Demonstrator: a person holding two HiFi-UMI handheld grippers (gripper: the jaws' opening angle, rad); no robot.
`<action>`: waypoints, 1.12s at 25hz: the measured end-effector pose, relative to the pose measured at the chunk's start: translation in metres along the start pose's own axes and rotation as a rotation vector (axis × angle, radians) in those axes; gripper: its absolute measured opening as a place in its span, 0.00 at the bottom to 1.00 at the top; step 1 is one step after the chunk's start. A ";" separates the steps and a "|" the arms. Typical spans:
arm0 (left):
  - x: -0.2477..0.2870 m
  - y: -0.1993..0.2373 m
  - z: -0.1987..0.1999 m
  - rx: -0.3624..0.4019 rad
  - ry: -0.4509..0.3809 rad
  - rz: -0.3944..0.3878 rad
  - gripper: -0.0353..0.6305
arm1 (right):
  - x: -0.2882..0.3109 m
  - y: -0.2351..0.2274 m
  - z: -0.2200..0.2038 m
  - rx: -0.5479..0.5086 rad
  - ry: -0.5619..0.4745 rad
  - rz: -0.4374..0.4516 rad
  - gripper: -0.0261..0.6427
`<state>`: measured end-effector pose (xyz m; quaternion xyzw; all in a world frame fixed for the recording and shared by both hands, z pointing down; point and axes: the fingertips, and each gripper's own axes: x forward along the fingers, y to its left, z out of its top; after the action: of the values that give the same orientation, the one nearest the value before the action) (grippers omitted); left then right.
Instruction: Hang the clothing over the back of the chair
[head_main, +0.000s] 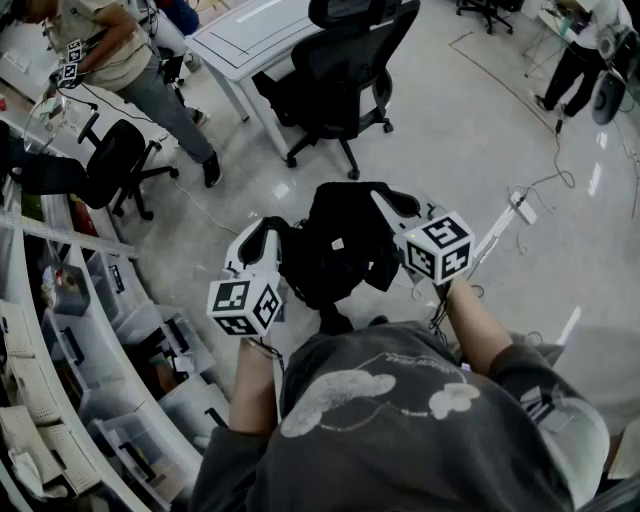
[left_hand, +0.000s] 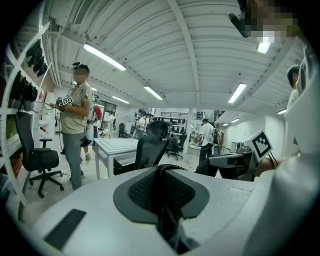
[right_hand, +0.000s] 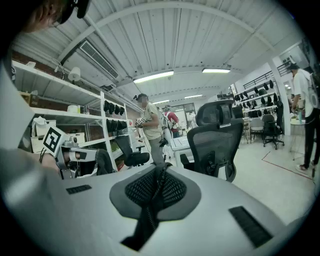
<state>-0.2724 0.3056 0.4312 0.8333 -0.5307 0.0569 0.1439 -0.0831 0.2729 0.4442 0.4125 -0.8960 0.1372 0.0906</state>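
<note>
The left gripper's (left_hand: 161, 172) jaws are closed on a dark fold of the clothing (head_main: 335, 250), which fills the narrow seam between them. The right gripper's (right_hand: 159, 174) jaws are pressed fully together, with a thin dark edge of the same garment caught in the seam. In the head view the black clothing hangs bunched in the air between the two grippers, in front of the person's chest. The black office chair (head_main: 350, 60) stands well apart beyond it, beside a white desk (head_main: 245, 40).
</note>
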 end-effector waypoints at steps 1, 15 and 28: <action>0.003 0.002 0.002 0.001 -0.001 -0.008 0.10 | 0.003 0.000 0.001 -0.004 0.001 -0.002 0.03; 0.051 0.009 0.020 0.011 0.006 -0.175 0.10 | 0.026 -0.013 0.019 -0.019 -0.008 -0.110 0.03; 0.100 0.023 0.043 0.015 -0.006 -0.280 0.10 | 0.049 -0.042 0.046 -0.064 -0.044 -0.203 0.03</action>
<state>-0.2521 0.1965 0.4189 0.9005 -0.4090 0.0376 0.1428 -0.0850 0.1967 0.4218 0.5011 -0.8552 0.0895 0.0975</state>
